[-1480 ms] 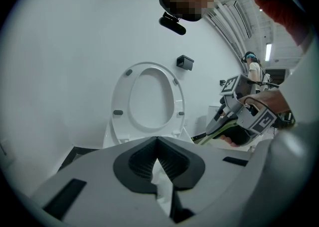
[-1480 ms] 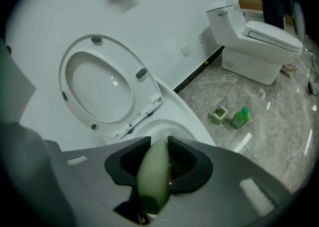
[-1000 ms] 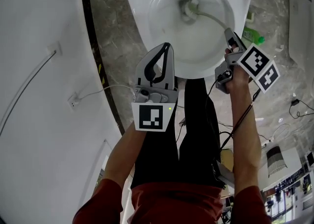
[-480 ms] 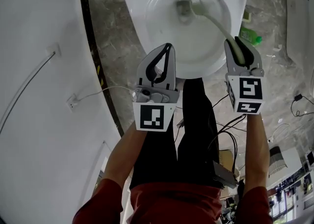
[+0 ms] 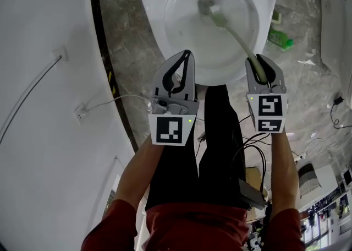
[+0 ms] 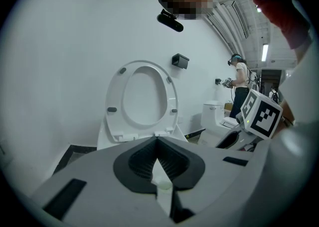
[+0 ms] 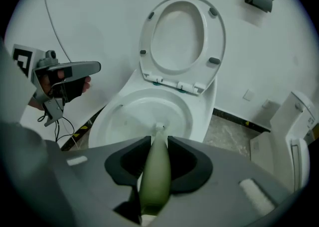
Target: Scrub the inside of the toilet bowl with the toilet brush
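The white toilet bowl [image 5: 184,46] lies at the top of the head view, its seat and lid [image 7: 182,42] raised against the wall. A pale green toilet brush [image 5: 234,32] reaches into the bowl, its white head [image 5: 215,10] near the drain. My right gripper [image 5: 263,67] is shut on the brush's handle [image 7: 154,171], above the bowl's front right rim. My left gripper [image 5: 180,71] hovers over the front left rim, shut with nothing between its jaws. The left gripper view faces the raised seat [image 6: 142,104].
A white curved wall [image 5: 49,107] with a cable fills the left. A green bottle [image 5: 279,38] lies on the marble floor to the toilet's right. Cables [image 5: 330,118] trail on the floor at right. Another toilet [image 6: 217,121] and a person [image 6: 239,79] stand in the background.
The right gripper has swung from a tilted pose to straight behind the brush, and the brush head has moved from the drain's centre toward the bowl's back right. The left gripper stayed still.
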